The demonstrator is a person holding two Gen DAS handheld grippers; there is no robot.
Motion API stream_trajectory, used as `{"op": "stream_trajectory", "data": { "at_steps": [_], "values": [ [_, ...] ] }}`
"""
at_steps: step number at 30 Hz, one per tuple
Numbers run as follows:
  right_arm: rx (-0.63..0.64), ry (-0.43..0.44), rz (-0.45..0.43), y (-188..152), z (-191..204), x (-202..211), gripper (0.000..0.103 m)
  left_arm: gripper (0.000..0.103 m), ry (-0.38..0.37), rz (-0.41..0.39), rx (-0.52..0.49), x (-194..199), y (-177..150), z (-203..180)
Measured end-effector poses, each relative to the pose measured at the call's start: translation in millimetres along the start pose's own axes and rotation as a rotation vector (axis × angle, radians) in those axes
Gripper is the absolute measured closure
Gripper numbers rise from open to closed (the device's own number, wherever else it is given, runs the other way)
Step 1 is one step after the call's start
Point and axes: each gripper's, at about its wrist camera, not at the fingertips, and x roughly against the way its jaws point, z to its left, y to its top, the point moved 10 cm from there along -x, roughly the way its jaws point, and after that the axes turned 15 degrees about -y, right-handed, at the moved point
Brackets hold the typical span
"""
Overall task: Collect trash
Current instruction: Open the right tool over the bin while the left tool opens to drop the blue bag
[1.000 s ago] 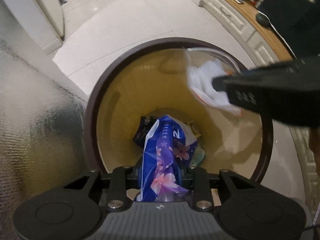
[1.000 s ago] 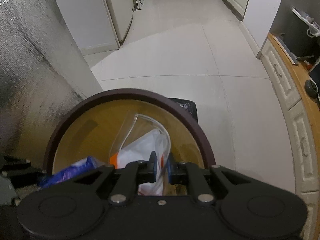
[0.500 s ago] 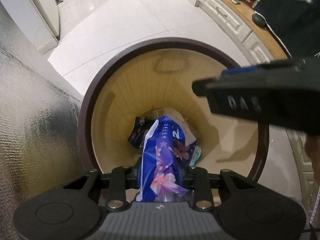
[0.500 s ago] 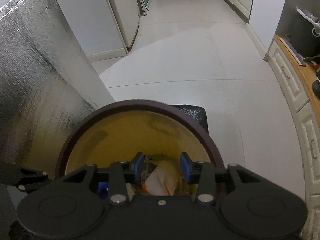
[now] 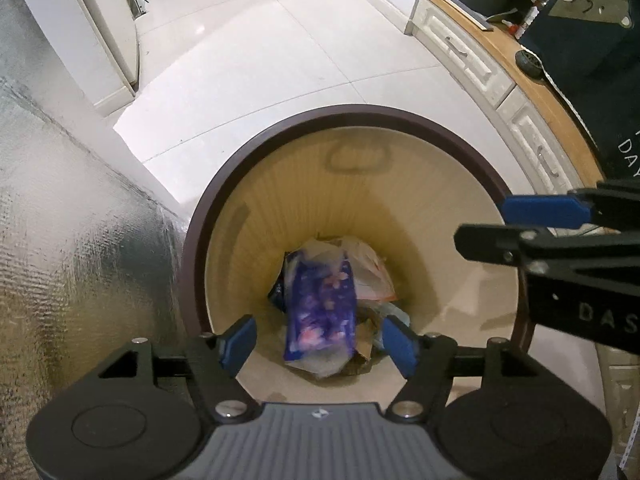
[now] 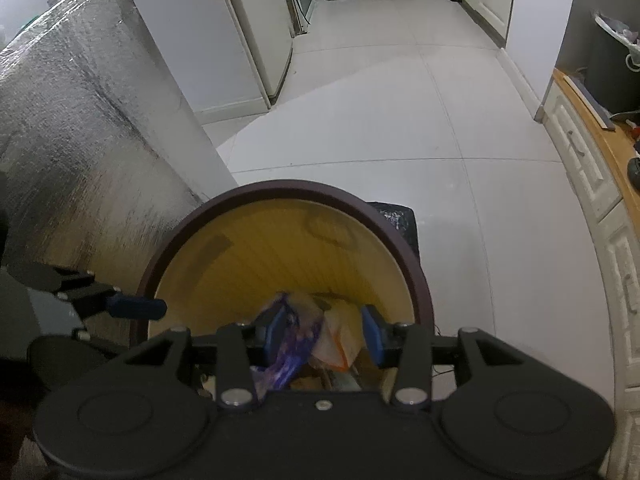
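Note:
A round bin point(image 5: 248, 168) with a dark brown rim and a beige inside stands on the floor below both grippers. At its bottom lie a purple flowered wrapper point(image 5: 320, 304), blurred, and a clear plastic bag point(image 5: 366, 268) with white and orange in it, on top of other rubbish. My left gripper point(image 5: 320, 342) hangs over the near rim with its jaws opening and nothing between the pads. My right gripper point(image 5: 508, 224) reaches in from the right, above the rim. In the right wrist view my right gripper point(image 6: 324, 334) is opening too and empty, with the wrapper point(image 6: 288, 344) and bag point(image 6: 340, 340) deep below.
A tall foil-covered block point(image 5: 60, 240) stands tight against the bin's left side. A white cabinet with a wooden top point(image 5: 500, 64) runs along the right. A black bag point(image 6: 394, 216) sits behind the bin. White tiled floor point(image 6: 380, 100) stretches ahead to a hallway.
The right gripper opened and dropped the clear bag into the bin, then drew back to the right. The left gripper opened and the purple wrapper fell to the bottom.

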Motion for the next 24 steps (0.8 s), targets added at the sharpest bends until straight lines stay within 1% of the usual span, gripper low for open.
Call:
{"op": "stream_trajectory", "data": {
  "at_steps": [5, 9, 11, 13, 15, 17, 19, 22, 23, 24],
  "values": [
    [0.016, 0.009, 0.0, -8, -5, 8, 0.055, 0.027, 0.011, -0.007, 0.005, 5, -5, 0],
    [0.01, 0.006, -0.002, -13, -11, 14, 0.051, 0.025, 0.026, -0.028, 0.034, 14, -9, 5],
    [0.006, 0.002, -0.005, -15, -13, 17, 0.049, 0.02, 0.032, -0.044, 0.049, 20, -10, 7],
    [0.005, -0.003, -0.009, -18, -15, 20, 0.046, 0.018, 0.034, -0.06, 0.068, 26, -12, 9],
    [0.003, -0.01, -0.011, -20, -17, 23, 0.043, 0.018, 0.031, -0.065, 0.084, 30, -16, 10],
    [0.003, -0.014, -0.013, -23, -18, 26, 0.041, 0.018, 0.019, -0.073, 0.098, 34, -19, 9],
    [0.003, -0.017, -0.015, -26, -19, 28, 0.039, 0.014, 0.019, -0.088, 0.111, 40, -22, 10],
    [0.01, -0.025, -0.024, -31, -19, 33, 0.029, 0.011, 0.022, -0.107, 0.128, 48, -26, 11],
    [0.012, -0.031, -0.028, -33, -20, 35, 0.022, 0.009, 0.022, -0.113, 0.133, 50, -27, 11],
    [0.012, -0.034, -0.03, -34, -21, 36, 0.019, 0.008, 0.025, -0.122, 0.14, 53, -29, 12]
  ]
}}
